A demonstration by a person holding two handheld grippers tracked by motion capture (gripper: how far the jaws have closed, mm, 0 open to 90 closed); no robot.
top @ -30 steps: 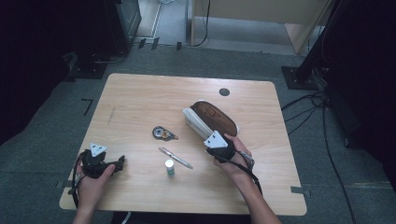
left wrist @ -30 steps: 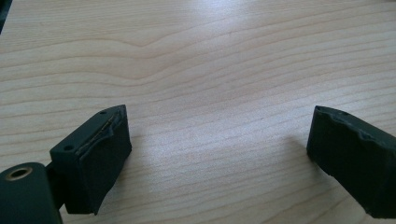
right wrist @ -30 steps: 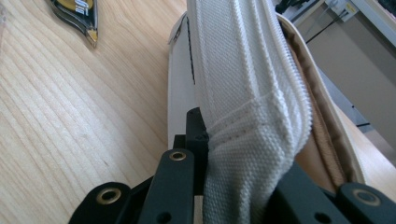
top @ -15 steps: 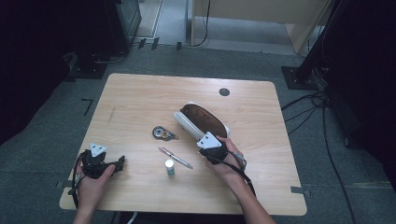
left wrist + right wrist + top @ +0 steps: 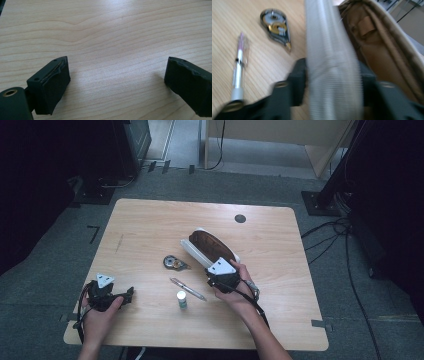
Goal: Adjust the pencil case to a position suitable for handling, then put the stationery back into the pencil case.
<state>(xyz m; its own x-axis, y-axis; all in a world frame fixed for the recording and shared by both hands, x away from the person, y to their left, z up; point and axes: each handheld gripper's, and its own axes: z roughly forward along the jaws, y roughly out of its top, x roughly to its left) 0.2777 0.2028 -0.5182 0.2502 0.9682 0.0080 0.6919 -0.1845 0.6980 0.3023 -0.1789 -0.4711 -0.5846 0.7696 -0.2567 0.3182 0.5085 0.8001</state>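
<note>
**Right gripper at the wall of an open pencil case; left gripper idle**

High view: a wooden table point(image 5: 150, 225) carries four things. A pencil case point(image 5: 210, 247), white outside and brown within, lies open near the middle of the table, slanting from the centre toward the front right. The right gripper point(image 5: 219, 276) sits at the case's near end, held by the person's right hand point(image 5: 240, 287).

Right gripper view: the ribbed white wall of the pencil case point(image 5: 329, 67) stands between the two black jaws. The jaws have just been opening; they flank the wall closely, and the blur prevents telling whether the pads press on it. The brown lining shows to the right of the wall.

A correction tape dispenser point(image 5: 175, 263) lies just left of the case, and a pen point(image 5: 187, 289) lies nearer the front edge, slanted. A small glue stick point(image 5: 182, 299) stands upright just beside the pen, toward the front edge.

The left gripper point(image 5: 125, 295) rests near the front left corner, held by the left hand point(image 5: 100, 312), well apart from the other things.

Left gripper view: the jaws stand wide apart over bare wood grain point(image 5: 112, 37), with nothing between them.
</note>
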